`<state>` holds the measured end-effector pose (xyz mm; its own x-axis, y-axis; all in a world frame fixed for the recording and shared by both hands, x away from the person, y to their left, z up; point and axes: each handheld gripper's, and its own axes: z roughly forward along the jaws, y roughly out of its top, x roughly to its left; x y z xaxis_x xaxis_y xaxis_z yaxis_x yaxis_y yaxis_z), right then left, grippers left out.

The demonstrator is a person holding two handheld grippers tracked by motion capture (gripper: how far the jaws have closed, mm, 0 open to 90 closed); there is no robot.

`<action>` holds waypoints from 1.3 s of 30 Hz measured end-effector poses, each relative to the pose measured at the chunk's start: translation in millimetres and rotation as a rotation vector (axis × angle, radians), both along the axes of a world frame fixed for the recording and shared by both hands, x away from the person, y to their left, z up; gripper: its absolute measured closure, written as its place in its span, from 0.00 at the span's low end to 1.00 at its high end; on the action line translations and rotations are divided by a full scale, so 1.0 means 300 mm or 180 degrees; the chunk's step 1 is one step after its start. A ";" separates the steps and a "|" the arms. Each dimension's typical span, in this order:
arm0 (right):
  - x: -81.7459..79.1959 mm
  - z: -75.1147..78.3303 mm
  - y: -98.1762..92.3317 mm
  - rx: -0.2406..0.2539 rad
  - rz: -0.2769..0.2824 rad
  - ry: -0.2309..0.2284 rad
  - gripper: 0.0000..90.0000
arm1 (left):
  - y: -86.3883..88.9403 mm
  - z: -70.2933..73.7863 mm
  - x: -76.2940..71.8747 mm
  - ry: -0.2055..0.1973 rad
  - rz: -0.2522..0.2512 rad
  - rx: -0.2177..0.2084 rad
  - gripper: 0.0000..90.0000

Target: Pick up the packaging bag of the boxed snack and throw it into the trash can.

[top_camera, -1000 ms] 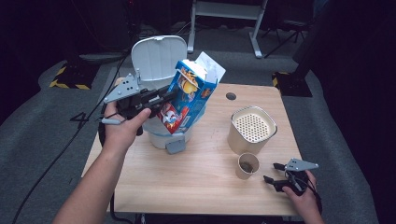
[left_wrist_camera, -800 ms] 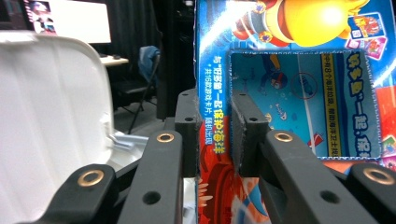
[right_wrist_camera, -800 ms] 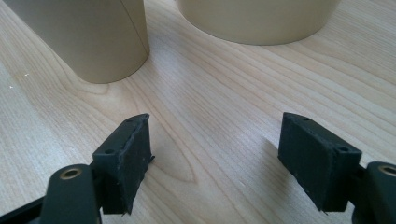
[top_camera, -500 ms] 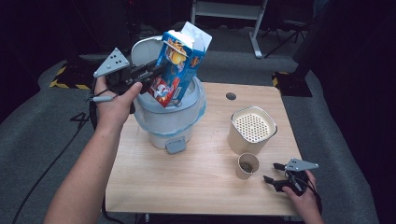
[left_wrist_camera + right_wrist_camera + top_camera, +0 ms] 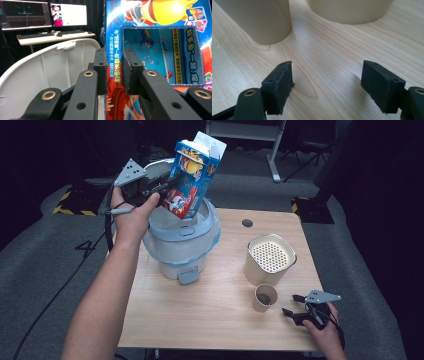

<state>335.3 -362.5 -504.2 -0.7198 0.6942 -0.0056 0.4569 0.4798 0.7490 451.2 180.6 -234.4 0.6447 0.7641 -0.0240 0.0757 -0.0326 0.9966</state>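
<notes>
At the table's near right edge [image 5: 215, 340] the right gripper [image 5: 295, 306] rests low on the wood, jaws wide apart with nothing between them and bare board ahead. Just beyond stands a small paper cup [image 5: 264, 298] with something dark inside, then a beige perforated-top canister [image 5: 270, 259]. Left of these sits the white bin [image 5: 180, 245], lid [image 5: 155, 170] tipped back. Over its open mouth the left gripper [image 5: 164, 190], held up on a raised forearm, pinches the edge of a tilted blue cereal box [image 5: 192, 175]
</notes>
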 end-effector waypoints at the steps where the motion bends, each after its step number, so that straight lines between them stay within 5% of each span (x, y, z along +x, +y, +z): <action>1: 0.000 0.000 0.000 0.0000 0.0000 0.0000 0.29 | -0.007 -0.007 0.010 0.0008 0.0039 -0.0008 0.84; 12: 0.000 0.000 0.000 0.0001 0.0000 0.0000 0.29 | -0.009 -0.041 0.052 0.0065 0.0270 -0.0002 0.84; 35: 0.000 0.000 0.000 -0.0002 0.0001 0.0001 0.29 | -0.047 -0.075 0.061 0.0279 0.0425 0.0648 0.84; 39: 0.000 0.000 0.000 -0.0002 0.0002 0.0001 0.29 | -0.048 -0.078 0.056 0.0294 0.0424 0.0645 0.84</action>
